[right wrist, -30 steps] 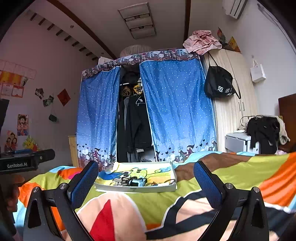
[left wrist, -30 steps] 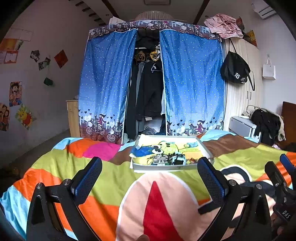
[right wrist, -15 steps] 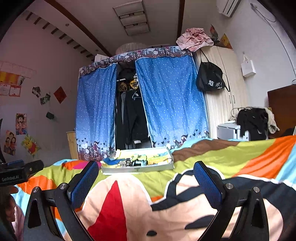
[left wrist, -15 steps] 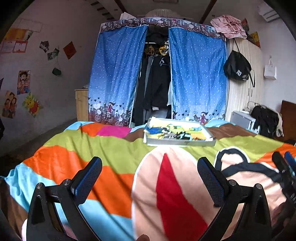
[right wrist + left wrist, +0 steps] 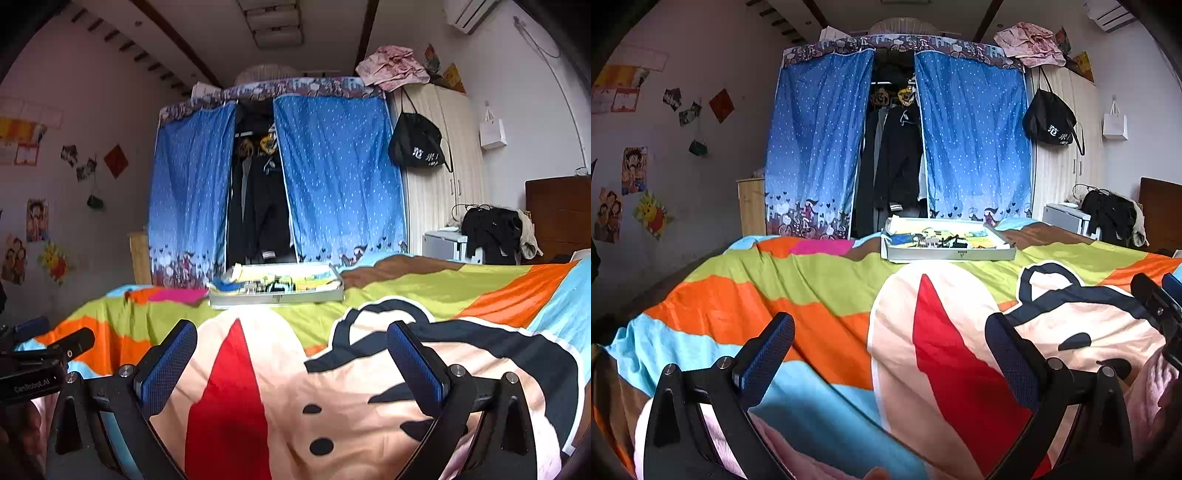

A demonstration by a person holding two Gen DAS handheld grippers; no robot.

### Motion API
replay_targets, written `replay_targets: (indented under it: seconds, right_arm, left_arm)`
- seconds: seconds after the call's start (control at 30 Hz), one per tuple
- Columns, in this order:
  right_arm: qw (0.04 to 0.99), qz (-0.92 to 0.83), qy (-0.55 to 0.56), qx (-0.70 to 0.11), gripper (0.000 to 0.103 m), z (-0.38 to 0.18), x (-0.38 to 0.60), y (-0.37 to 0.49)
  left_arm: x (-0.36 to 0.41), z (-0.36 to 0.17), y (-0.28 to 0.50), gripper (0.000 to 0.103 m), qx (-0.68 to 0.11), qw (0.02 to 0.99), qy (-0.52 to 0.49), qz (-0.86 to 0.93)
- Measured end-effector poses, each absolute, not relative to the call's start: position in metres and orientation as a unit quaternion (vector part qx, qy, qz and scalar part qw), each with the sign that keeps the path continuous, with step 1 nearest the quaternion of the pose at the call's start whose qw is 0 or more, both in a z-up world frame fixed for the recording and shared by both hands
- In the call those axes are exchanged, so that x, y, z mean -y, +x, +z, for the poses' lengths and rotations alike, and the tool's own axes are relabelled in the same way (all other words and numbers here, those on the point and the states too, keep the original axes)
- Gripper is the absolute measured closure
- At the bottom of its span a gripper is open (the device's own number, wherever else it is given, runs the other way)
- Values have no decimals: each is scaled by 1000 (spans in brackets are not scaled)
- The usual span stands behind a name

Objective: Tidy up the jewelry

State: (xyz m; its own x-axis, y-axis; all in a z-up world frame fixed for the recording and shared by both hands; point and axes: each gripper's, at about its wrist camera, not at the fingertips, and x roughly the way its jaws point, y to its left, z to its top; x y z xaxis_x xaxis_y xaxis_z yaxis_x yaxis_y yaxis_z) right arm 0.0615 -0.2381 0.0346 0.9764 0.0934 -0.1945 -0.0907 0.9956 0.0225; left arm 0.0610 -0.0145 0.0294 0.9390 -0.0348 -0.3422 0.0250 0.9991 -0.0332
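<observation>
Bright patchwork quilt (image 5: pixel 820 295) covers the bed; both views look across it toward the blue curtains (image 5: pixel 975 147).

L wrist view: left gripper (image 5: pixel 890 354) spread wide, nothing between the pads, low over the near edge of the quilt. White tray (image 5: pixel 949 253) sits at the far edge, right of centre, well apart from the gripper. Jewelry (image 5: pixel 942 242) lies as a small dark tangle in the tray's middle; pieces too small to tell apart. Right gripper's body shows at the right edge of frame. Pink sleeve at bottom.

R wrist view: right gripper (image 5: pixel 291 354) also spread, empty, low over the near part of the quilt. Tray (image 5: pixel 277 295) at far edge, left of centre, straight ahead of the jaws but well apart. Jewelry (image 5: pixel 266 285) visible over the front wall, blurred. Left gripper's body at the left edge of frame, lower left.

Assessment: step in hand is start/approach — nothing picked, no sorting evident. Next move calls for both grippers to travel fwd across the quilt to the tray, tilt down over its front wall, then narrow one jaw pair on a single piece. Risk: tangled items lifting together; soft quilt may let the tray shift if pushed.
</observation>
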Motion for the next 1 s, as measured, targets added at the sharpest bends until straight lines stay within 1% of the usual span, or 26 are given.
replay_targets:
  seconds: [0.13, 0.53, 1.0]
  right_arm:
    - [991, 34, -2, -128, 0, 23, 232, 72]
    - [985, 21, -38, -170, 0, 7, 221, 87]
    - [982, 21, -40, -185, 0, 3, 223, 90]
  left_arm:
    - [9, 21, 57, 2, -177, 984, -24, -15]
    - [4, 10, 58, 2, -209, 977, -36, 3]
    - [-1, 4, 61, 2, -224, 974, -30, 18]
